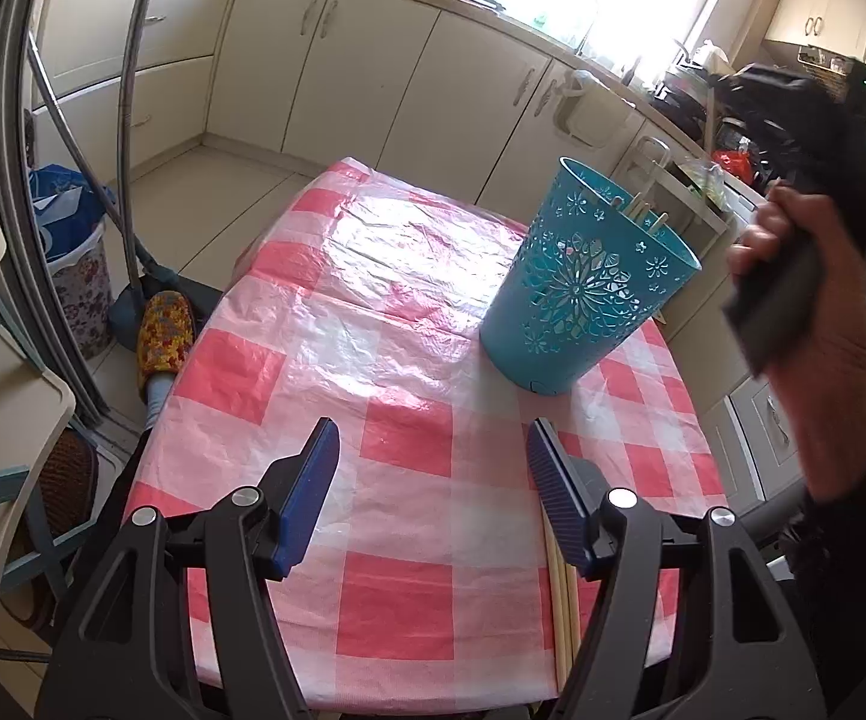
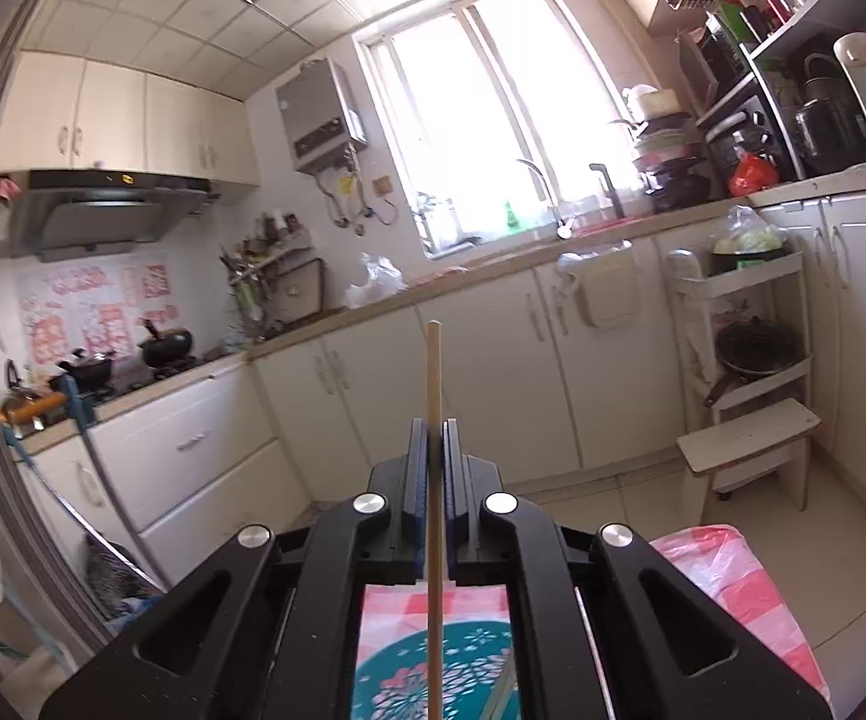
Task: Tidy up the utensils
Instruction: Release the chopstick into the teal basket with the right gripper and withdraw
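Wooden and pale, a single chopstick (image 2: 434, 396) stands pinched between the blue pads of your right gripper (image 2: 434, 444), whose fingers are clamped tight on its shaft, the tip rising toward the kitchen window and the lower length running down between the arms. Directly beneath that gripper sits the turquoise cut-out holder (image 1: 589, 282), upright on the pink-checked tablecloth (image 1: 396, 372), with several stick ends already poking above its rim. Your left gripper (image 1: 433, 468) hangs over the near part of the table with its fingers set wide and nothing between them; just under its right finger more chopsticks (image 1: 559, 618) lie flat along the cloth, close to the table's near edge. Your right hand (image 1: 793, 276) appears raised beside the holder in the left view. By the look of it, you are mid-delivery: one stick lifted, not yet dropped in. The next move seems to call for lowering the stick's bottom end inside the rim before you loosen the pads, so it slides in rather than glancing off the edge.
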Demonstrator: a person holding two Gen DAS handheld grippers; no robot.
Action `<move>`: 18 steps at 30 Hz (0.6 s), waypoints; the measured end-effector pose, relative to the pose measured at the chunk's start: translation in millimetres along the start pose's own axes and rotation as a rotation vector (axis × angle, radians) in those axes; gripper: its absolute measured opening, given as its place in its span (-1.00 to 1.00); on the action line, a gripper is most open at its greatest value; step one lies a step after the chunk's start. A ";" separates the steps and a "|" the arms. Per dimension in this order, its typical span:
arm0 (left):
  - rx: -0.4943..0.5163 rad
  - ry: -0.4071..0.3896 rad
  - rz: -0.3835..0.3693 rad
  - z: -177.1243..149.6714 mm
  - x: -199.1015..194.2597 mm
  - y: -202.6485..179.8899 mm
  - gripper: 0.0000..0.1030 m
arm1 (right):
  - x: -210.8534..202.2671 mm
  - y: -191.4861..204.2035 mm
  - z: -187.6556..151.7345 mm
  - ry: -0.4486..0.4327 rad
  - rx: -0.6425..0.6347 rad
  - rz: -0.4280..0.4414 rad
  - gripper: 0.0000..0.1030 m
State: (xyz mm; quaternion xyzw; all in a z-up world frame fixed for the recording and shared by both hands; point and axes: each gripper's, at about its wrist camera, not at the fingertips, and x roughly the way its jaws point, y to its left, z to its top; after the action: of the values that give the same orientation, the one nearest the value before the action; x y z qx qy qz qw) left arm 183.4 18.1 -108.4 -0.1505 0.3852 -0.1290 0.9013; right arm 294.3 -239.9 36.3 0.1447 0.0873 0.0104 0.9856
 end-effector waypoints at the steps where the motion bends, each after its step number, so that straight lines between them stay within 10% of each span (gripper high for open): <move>1: -0.001 0.003 -0.002 -0.6 0.8 0.9 0.20 | 10.4 -3.0 -7.5 0.029 0.000 -0.013 -0.89; 18: 0.018 -0.006 0.026 -6.0 -12.3 -13.8 0.30 | -106.9 -12.9 -115.3 0.327 -0.124 -0.006 -0.36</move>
State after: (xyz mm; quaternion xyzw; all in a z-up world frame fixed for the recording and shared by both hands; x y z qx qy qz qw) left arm 169.2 8.7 -99.1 -0.1376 0.3831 -0.1204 0.9054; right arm 168.8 -224.4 -58.1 0.0795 0.2462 0.0363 0.9653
